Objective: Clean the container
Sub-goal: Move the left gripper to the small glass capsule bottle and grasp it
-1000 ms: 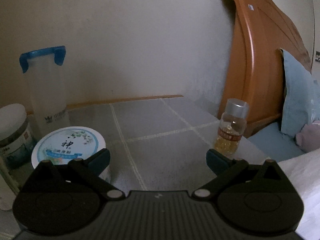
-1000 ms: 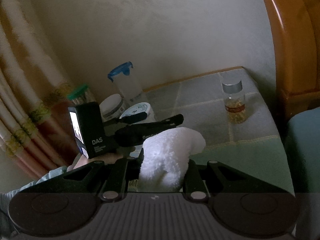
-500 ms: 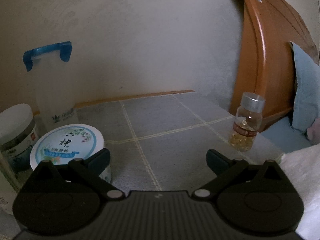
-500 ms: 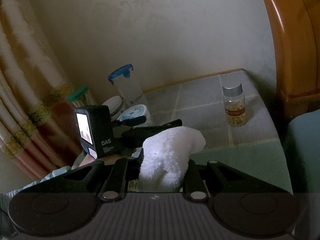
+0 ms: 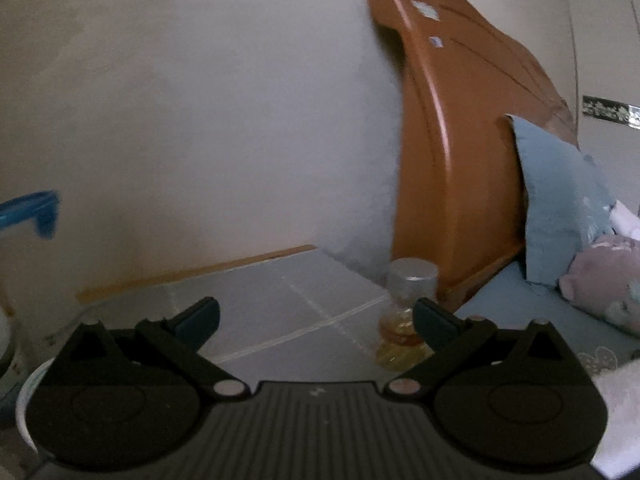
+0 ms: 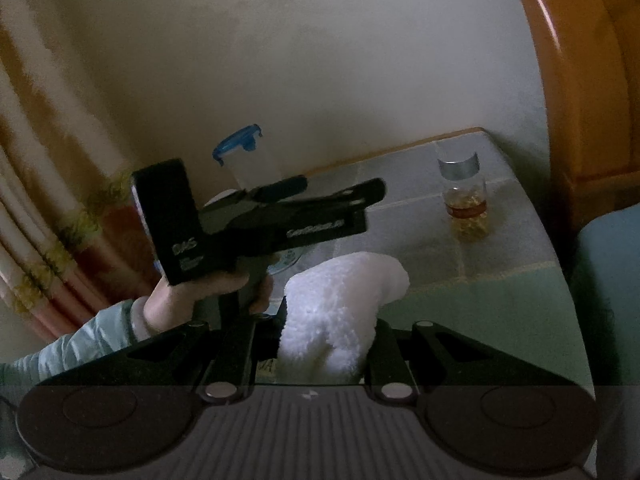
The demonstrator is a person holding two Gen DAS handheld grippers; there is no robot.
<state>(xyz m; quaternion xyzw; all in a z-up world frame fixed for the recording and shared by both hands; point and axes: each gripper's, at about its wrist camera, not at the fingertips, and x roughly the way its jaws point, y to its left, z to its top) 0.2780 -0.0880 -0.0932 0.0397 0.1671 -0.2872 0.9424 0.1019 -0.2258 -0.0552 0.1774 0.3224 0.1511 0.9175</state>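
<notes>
A small glass bottle (image 6: 464, 200) with a silver cap and amber contents stands near the right edge of the grey tiled tabletop (image 6: 400, 208). In the left wrist view the bottle (image 5: 408, 280) is partly behind the right fingertip. A hand holds my left gripper (image 5: 316, 314) above the table, open and empty; the right wrist view shows the left gripper (image 6: 342, 186) pointing right, short of the bottle. My right gripper (image 6: 330, 332) is shut on a white fluffy cloth (image 6: 340, 300), low and nearer than the table.
A tall clear container with a blue lid (image 6: 240, 156) stands at the back left, its lid (image 5: 32, 212) at the picture's edge. A round white tub (image 6: 286, 262) peeks from under the left gripper. An orange wooden headboard (image 5: 460, 140), blue pillow (image 5: 560, 208) and curtain (image 6: 48, 200) flank the table.
My left gripper rose and swung right toward the small bottle; the round tub and tall container slid out to the left edge of its view. The right gripper stayed still with the cloth.
</notes>
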